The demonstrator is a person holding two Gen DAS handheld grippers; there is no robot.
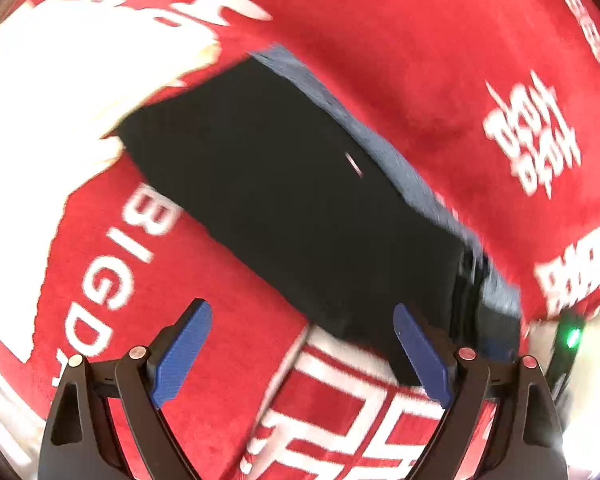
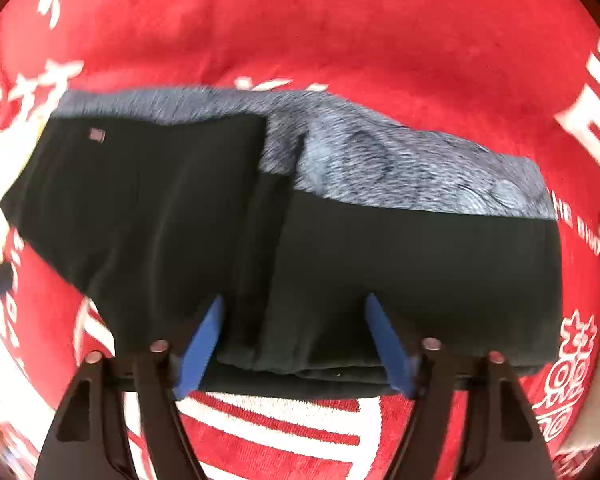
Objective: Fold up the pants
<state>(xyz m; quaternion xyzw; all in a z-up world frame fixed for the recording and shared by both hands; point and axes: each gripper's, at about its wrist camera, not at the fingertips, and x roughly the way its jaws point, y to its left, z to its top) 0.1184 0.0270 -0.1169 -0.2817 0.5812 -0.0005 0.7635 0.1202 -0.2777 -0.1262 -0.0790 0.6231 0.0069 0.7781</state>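
Now pants (image 2: pixel 300 264) lie folded beneath both grippers' jaws; jaws apart, empty.

The left gripper (image 1: pixel 302 320), a black two-finger tool with blue pads, is pointing steeply down with its jaws standing wide and nothing between them. The matching right gripper (image 2: pixel 294 312) is hanging over the folded black pants (image 2: pixel 220 208), jaws parted, pads gripping nothing.

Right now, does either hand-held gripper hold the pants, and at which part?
Neither. The left hand-held gripper and right hand-held gripper are open; the pants lie released.
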